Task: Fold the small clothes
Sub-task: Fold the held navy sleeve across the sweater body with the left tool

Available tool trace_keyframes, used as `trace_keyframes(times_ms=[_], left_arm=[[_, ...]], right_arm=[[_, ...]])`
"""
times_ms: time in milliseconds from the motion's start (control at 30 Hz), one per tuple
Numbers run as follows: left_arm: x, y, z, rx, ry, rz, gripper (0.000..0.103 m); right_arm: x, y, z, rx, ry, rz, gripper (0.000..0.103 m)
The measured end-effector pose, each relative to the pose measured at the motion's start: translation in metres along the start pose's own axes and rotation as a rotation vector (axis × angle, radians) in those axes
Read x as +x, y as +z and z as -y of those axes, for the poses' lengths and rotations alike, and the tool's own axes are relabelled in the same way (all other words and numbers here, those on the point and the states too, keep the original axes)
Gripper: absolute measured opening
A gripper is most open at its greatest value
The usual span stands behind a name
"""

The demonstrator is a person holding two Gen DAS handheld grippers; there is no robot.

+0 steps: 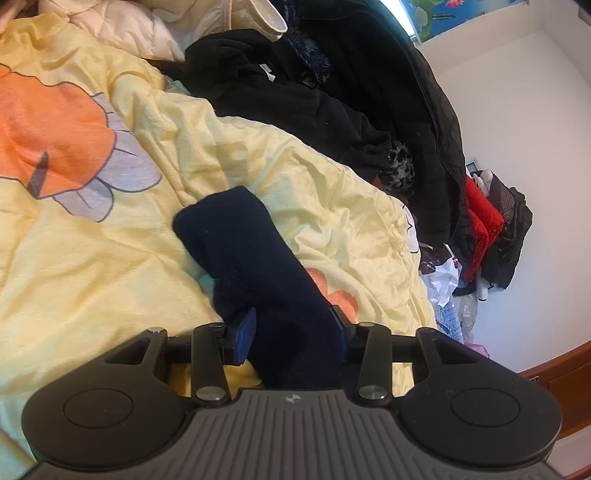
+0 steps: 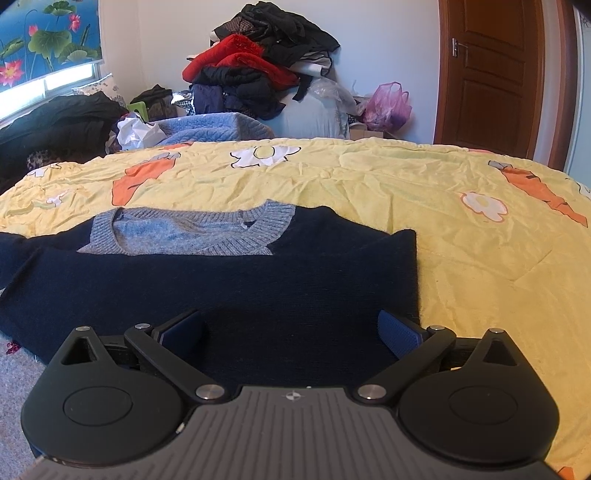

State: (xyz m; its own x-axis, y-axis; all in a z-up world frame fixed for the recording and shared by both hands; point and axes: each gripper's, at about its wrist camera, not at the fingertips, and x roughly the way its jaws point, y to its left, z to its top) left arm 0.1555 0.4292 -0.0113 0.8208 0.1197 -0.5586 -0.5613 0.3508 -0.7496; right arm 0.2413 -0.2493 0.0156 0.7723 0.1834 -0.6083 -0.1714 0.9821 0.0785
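Observation:
A small navy sweater (image 2: 221, 291) with a grey ribbed V-neck collar (image 2: 192, 236) lies flat on the yellow carrot-print quilt (image 2: 406, 192). Its right side is folded in over the body. My right gripper (image 2: 295, 332) is open, its blue pads wide apart over the sweater's lower hem. In the left wrist view, one navy sleeve (image 1: 243, 258) stretches across the quilt (image 1: 110, 240). My left gripper (image 1: 293, 332) has its pads on either side of the sleeve's near end; the jaws stand partly apart around the thick fabric.
A heap of black clothes (image 1: 332, 92) and a white duvet (image 1: 129, 26) lie beyond the sleeve. A pile of red and black clothes (image 2: 258, 62), a blue blanket (image 2: 210, 127), a pink bag (image 2: 388, 103) and a wooden door (image 2: 491, 74) are beyond the bed.

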Motion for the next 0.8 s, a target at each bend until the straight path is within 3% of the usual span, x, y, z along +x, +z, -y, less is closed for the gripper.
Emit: trace_keyframes(times_ms=[400,567,600,633,800], left_arm=[[-0.003,0.007,-0.017,-0.058,0.089,0.002,0.044],[0.006,0.007,-0.004,0.027,0.109,0.026,0.042],[0.008,0.006,0.0,0.062,0.12,0.036,0.02],[0.01,0.005,0.005,0.106,0.13,0.033,0.006],[-0.008,-0.014,0.042,0.286,0.176,0.13,0.004]], right_arm=[[-0.002,0.0,0.002,0.016,0.013,0.008,0.102],[-0.002,0.0,0.002,0.017,0.015,0.007,0.103],[-0.002,0.0,0.002,0.016,0.014,0.007,0.103],[-0.002,0.0,0.002,0.016,0.014,0.007,0.103],[-0.002,0.0,0.002,0.017,0.014,0.008,0.103]])
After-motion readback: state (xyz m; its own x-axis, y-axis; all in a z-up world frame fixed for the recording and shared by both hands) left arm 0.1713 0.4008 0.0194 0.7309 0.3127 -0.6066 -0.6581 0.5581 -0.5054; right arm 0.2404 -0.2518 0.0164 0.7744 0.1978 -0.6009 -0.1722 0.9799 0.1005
